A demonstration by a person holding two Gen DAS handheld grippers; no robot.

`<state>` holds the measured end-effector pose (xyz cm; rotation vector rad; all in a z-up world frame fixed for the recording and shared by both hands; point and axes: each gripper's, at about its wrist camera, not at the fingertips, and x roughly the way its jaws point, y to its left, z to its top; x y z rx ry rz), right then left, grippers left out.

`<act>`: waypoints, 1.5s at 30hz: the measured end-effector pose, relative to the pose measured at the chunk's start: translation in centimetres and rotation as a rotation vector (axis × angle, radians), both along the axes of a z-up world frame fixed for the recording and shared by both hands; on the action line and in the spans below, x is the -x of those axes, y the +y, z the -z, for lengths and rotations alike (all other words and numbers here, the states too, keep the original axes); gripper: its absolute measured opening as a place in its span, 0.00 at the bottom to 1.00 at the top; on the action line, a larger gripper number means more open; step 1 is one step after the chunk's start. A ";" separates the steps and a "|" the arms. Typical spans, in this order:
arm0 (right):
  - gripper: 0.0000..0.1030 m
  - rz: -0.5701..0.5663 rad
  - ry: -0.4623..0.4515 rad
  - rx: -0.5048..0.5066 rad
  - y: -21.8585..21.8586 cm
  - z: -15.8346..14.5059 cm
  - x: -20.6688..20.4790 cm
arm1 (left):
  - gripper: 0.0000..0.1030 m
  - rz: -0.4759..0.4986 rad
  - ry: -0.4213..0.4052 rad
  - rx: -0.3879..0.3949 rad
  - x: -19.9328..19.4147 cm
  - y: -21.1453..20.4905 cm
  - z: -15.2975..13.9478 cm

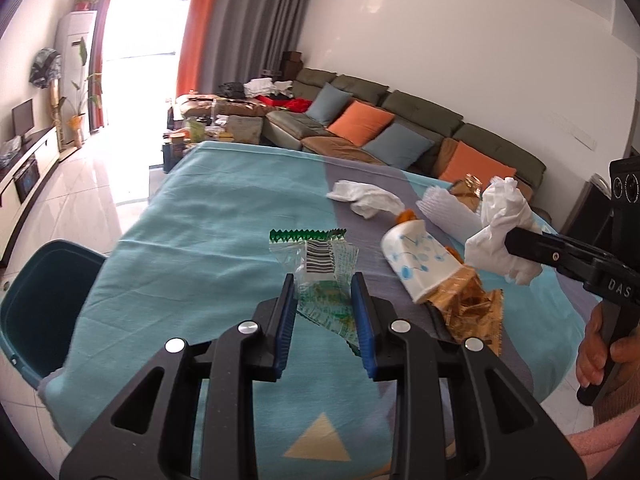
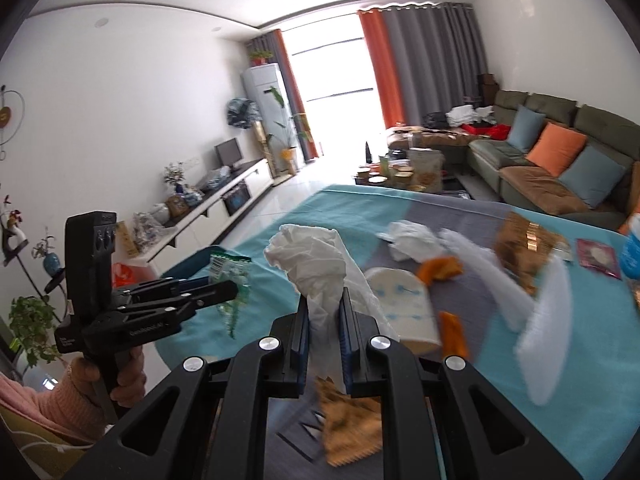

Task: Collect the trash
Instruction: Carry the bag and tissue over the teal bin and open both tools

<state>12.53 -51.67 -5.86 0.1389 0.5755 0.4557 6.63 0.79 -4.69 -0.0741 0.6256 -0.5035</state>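
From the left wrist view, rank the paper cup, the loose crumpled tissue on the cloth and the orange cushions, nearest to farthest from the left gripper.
1. Paper cup, lying on its side just right of the left gripper.
2. Loose crumpled tissue, farther back on the grey stripe of the cloth.
3. Orange cushions, on the sofa beyond the table.

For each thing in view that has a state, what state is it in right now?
Left gripper: shut on the clear wrapper.
Clear wrapper: crumpled, held off the table.
Right gripper: shut on the tissue wad.
Tissue wad: crumpled, lifted.
Paper cup: lying on its side.
Second tissue: crumpled, lying on the tablecloth.
Gold wrapper: torn open, lying flat.
Bin: open, beside the table.
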 end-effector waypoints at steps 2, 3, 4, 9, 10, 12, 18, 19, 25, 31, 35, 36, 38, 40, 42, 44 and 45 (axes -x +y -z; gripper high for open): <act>0.11 -0.028 -0.002 -0.009 1.0 0.1 -0.5 | 0.27 -0.020 -0.002 -0.001 0.0 0.6 -0.1; 0.11 -0.044 0.004 -0.015 1.4 0.2 -0.9 | 0.27 -0.030 -0.003 0.000 0.0 1.0 -0.2; 0.11 -0.057 0.010 -0.019 1.9 0.3 -1.3 | 0.27 -0.039 -0.005 0.000 0.1 1.4 -0.3; 0.11 -0.127 0.027 -0.029 4.2 0.6 -3.0 | 0.27 -0.097 -0.020 -0.003 0.5 3.5 -1.0; 0.11 -0.139 0.028 -0.030 4.6 0.6 -3.2 | 0.27 -0.108 -0.022 -0.005 0.6 3.8 -1.1; 0.11 -0.157 0.031 -0.034 5.4 0.6 -3.6 | 0.27 -0.131 -0.026 -0.006 0.8 4.7 -1.4; 0.11 -0.210 0.053 -0.046 8.5 0.9 -4.2 | 0.27 -0.197 -0.037 -0.010 1.1 7.0 -2.0; 0.11 -0.220 0.056 -0.046 8.9 0.9 -4.4 | 0.27 -0.211 -0.040 -0.010 1.2 7.5 -2.1; 0.11 -0.268 0.052 -0.044 11.9 0.4 -5.2 | 0.27 -0.274 -0.040 -0.014 1.5 9.8 -2.5; 0.12 -0.312 0.058 -0.052 14.1 0.3 -5.8 | 0.27 -0.329 -0.039 -0.020 1.7 11.9 -2.5; 0.12 -0.341 0.069 -0.052 15.6 0.3 -6.4 | 0.27 -0.364 -0.038 -0.027 1.7 13.2 -2.5; 0.12 -0.345 0.071 -0.053 15.9 0.3 -6.6 | 0.27 -0.374 -0.039 -0.030 1.7 13.6 -2.6; 0.12 -0.356 0.075 -0.055 16.7 0.2 -7.0 | 0.27 -0.390 -0.041 -0.033 1.7 14.1 -2.7; 0.12 -0.365 0.082 -0.062 17.5 0.2 -7.6 | 0.27 -0.409 -0.043 -0.041 1.8 14.8 -2.7; 0.12 -0.375 0.086 -0.067 18.2 0.2 -8.1 | 0.27 -0.424 -0.043 -0.048 1.8 15.5 -2.8; 0.12 -0.383 0.091 -0.071 18.9 0.2 -8.6 | 0.27 -0.436 -0.043 -0.056 1.8 16.2 -2.8; 0.12 -0.391 0.096 -0.077 19.3 0.2 -8.9 | 0.27 -0.444 -0.042 -0.059 1.8 16.6 -2.8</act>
